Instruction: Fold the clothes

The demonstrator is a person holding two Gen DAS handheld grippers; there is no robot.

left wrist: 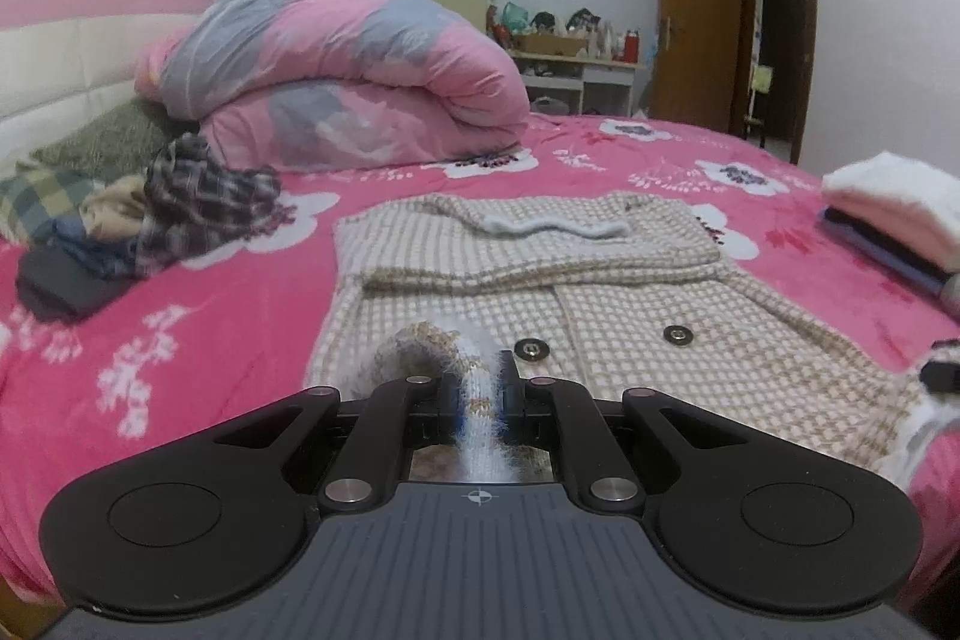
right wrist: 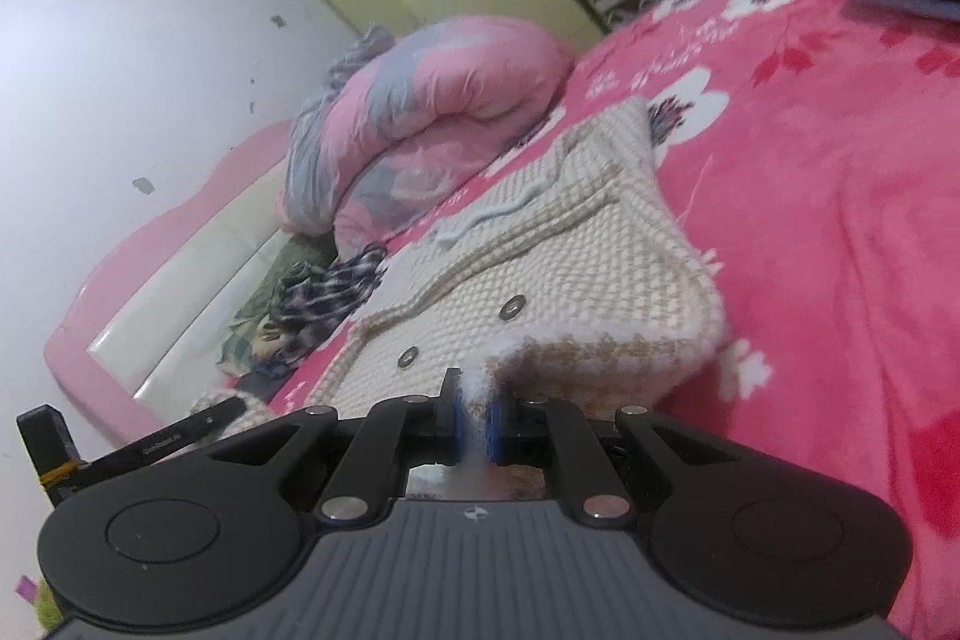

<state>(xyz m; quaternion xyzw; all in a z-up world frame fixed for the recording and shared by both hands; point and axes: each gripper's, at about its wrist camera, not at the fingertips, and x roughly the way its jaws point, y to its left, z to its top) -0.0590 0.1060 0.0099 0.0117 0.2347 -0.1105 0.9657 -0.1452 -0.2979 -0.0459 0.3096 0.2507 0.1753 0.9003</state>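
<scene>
Cream-and-tan checked knit, a buttoned cardigan [left wrist: 600,274], is lying on the pink floral bedspread [left wrist: 210,334], with its collar end pointing away toward the far side of the bed and its hem toward the cameras, so its long axis is running straight away from the grippers. A sleeve is lying folded across the chest.

Both grippers are hiding the hem where they meet it. The left gripper [left wrist: 480,382] is pinching a fuzzy white edge of the cardigan between nearly closed fingers [left wrist: 510,376]; the cloth is bunching up just left of the jaws and blurring there. The right gripper [right wrist: 474,400] is clamping the hem likewise, its blue pads [right wrist: 493,415] squeezing a white tuft, and the corner beside it is lifting off the bedspread in a soft, smeared curl.

At the right edge of the left wrist view, the folded pile [left wrist: 894,220] is getting cut off. Left of the cardigan, the plaid heap [left wrist: 198,202] is lying rumpled, its separate pieces hard to tell apart. Behind, the rolled quilt [left wrist: 336,76] is covering part of the headboard [left wrist: 72,34].
</scene>
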